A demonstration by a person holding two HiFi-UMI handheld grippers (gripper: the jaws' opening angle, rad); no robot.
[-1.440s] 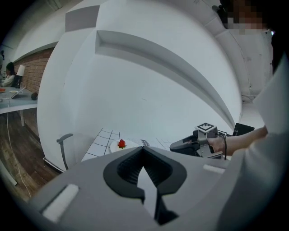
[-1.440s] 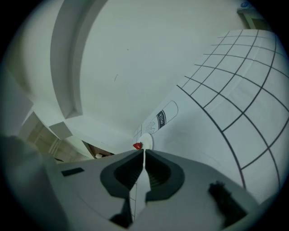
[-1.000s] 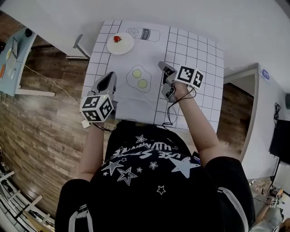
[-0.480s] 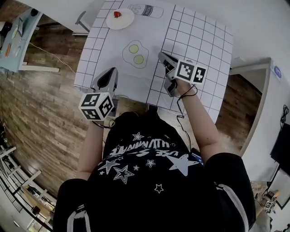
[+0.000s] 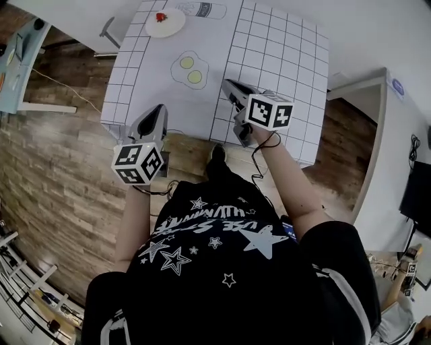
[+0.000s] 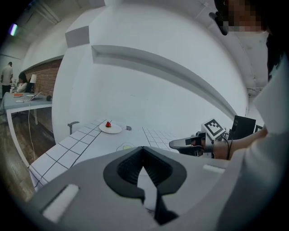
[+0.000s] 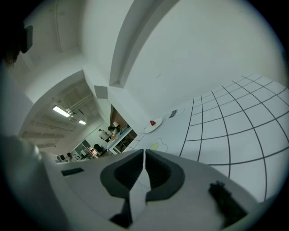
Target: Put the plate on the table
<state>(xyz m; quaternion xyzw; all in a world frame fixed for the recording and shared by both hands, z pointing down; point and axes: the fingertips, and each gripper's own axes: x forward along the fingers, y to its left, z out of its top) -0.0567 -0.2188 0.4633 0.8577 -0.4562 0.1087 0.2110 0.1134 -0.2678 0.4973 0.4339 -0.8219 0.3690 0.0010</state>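
A white plate (image 5: 165, 22) with a red strawberry on it sits at the far left corner of the grid-patterned table (image 5: 283, 60). The left gripper view shows the plate (image 6: 110, 128) far ahead, and so does the right gripper view, where the plate (image 7: 153, 124) is small. My left gripper (image 5: 161, 109) hovers at the table's near left edge, shut and empty. My right gripper (image 5: 226, 85) is over the near middle of the table, also shut with nothing in it. Both are well short of the plate.
A fried-egg drawing (image 5: 188, 69) and a bottle drawing (image 5: 202, 8) are printed on the tablecloth. Wooden floor (image 5: 60, 175) surrounds the table. A blue desk (image 5: 17, 60) stands at the left, with people (image 6: 6, 74) far off behind it.
The table has slid up and away in the head view. Both grippers now sit nearer its front edge, and the plate is farther from them. Jaws unchanged.
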